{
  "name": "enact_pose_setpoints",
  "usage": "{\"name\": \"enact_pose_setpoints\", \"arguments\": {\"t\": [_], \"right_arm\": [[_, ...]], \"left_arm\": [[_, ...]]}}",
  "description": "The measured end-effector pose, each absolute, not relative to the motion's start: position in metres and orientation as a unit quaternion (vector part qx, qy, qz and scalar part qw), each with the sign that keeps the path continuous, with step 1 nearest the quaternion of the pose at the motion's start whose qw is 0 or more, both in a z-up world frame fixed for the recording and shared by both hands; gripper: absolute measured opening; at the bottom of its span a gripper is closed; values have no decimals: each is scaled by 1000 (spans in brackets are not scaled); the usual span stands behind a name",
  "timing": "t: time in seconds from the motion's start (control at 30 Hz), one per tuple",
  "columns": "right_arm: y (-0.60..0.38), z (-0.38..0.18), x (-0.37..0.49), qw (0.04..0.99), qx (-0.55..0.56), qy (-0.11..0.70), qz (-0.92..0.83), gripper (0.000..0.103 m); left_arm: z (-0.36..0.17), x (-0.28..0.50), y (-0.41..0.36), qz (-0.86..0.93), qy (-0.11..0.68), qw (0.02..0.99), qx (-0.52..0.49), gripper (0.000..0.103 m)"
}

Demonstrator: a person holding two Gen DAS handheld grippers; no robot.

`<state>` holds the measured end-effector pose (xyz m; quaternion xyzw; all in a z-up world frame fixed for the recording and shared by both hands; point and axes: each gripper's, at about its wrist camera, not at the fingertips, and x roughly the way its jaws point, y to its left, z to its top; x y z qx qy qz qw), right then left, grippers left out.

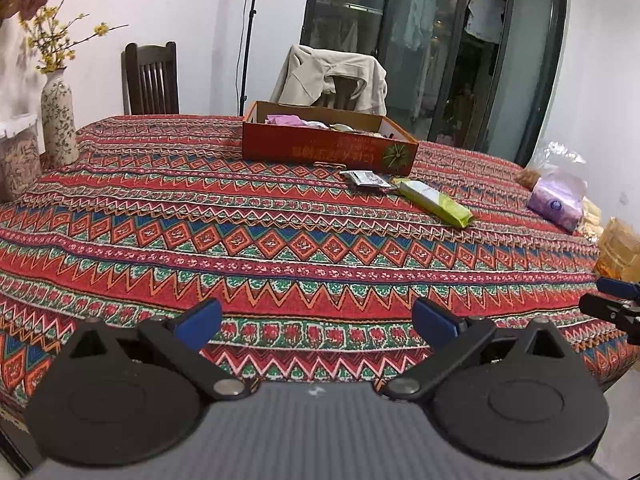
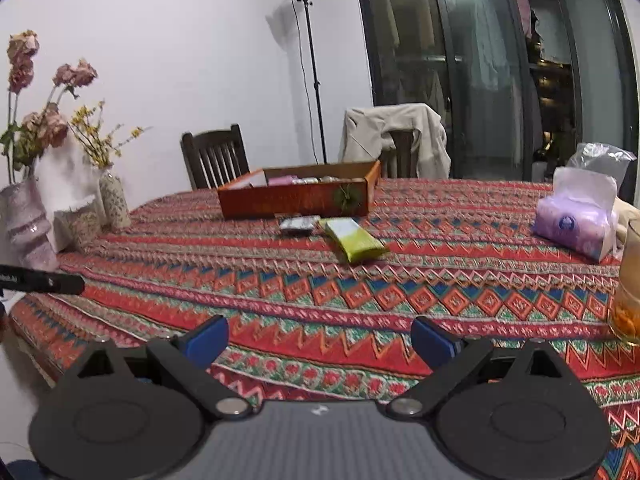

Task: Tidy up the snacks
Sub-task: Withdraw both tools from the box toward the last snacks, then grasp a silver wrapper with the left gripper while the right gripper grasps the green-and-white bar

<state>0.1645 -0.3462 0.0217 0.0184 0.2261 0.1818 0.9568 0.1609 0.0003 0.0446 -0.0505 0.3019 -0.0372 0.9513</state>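
Note:
An orange cardboard box (image 1: 320, 148) (image 2: 296, 200) with several snack packets inside stands at the far side of the patterned tablecloth. In front of it lie a small dark silver packet (image 1: 366, 179) (image 2: 298, 225) and a long green snack pack (image 1: 436, 203) (image 2: 354, 240). My left gripper (image 1: 318, 320) is open and empty above the near table edge, far from the snacks. My right gripper (image 2: 320, 340) is open and empty, also at the near edge. The right gripper's tip shows at the right edge of the left wrist view (image 1: 616, 300).
A purple tissue pack (image 1: 556, 200) (image 2: 576, 220) and a clear plastic bag (image 2: 600, 158) sit at the right. A glass with orange contents (image 2: 628, 288) stands at the right edge. Vases with flowers (image 1: 60, 120) (image 2: 114, 200) stand at the left. Two chairs (image 2: 216, 156) stand behind the table.

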Motion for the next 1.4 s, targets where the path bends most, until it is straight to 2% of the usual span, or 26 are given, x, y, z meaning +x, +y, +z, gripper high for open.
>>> {"name": "enact_pose_setpoints", "arguments": {"t": [0.33, 0.63, 0.87, 0.93, 0.97, 1.0, 1.1, 1.2, 1.27, 1.4], "right_arm": [[-346, 20, 213, 953, 13, 240, 184, 98], [-317, 19, 325, 939, -42, 264, 216, 94], [-284, 2, 443, 924, -80, 312, 208, 75], [-276, -6, 470, 918, -97, 324, 207, 63], [-274, -11, 480, 916, -102, 329, 205, 49], [-276, -14, 486, 918, -94, 327, 203, 39], [-289, -14, 490, 927, -78, 322, 179, 40], [-308, -13, 491, 932, -53, 318, 167, 40], [-319, -15, 491, 932, -34, 321, 165, 40], [-323, -16, 490, 932, -31, 319, 171, 40]], "left_arm": [[32, 217, -15, -47, 331, 941, -53, 103], [22, 333, -44, -59, 329, 940, -65, 103], [20, 444, -76, -69, 336, 938, -57, 103], [11, 473, -86, -68, 342, 936, -42, 102], [6, 486, -91, -65, 349, 934, -37, 102], [2, 495, -95, -67, 351, 933, -34, 100], [-10, 512, -105, -73, 357, 931, -22, 96], [-20, 519, -114, -67, 357, 932, -8, 84], [-22, 518, -118, -53, 346, 937, 17, 56], [-19, 515, -116, -64, 340, 938, 7, 44]]}}
